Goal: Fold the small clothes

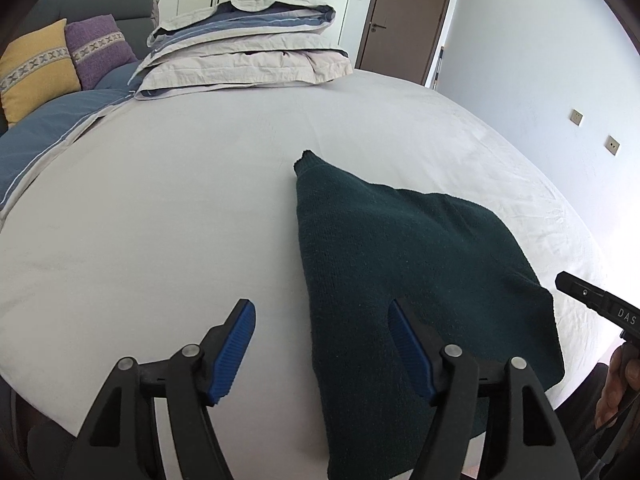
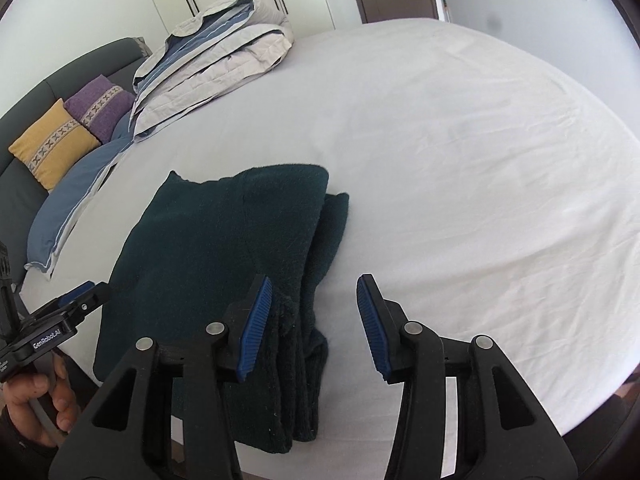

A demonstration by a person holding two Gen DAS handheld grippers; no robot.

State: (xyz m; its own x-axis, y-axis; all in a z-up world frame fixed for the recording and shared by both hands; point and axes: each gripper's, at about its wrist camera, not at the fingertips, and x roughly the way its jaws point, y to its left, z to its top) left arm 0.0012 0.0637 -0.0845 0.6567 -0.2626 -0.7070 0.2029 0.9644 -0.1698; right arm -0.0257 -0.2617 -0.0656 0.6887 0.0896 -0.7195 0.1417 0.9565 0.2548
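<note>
Dark green knit garment [image 2: 216, 264] — folded into a stack of layers, lying on the white bed sheet [image 2: 460, 160] near the bed's front edge, the folded edges bunched along its right side. Left gripper [image 1: 322, 316]: jaws spread wide, nothing between the blue pads; it hangs over the garment's left edge, one finger above the sheet, the other above the knit. Right gripper [image 2: 314, 292]: jaws likewise parted and empty, poised over the garment's right edge — left finger above the folds, right finger above bare sheet. Folded duvet [image 1: 244, 52] piled at the far side of the bed. Yellow cushion [image 1: 36, 68] and purple cushion [image 1: 100, 48] against the dark headboard [image 1: 96, 4]. Brown door [image 1: 404, 20] beyond.
</note>
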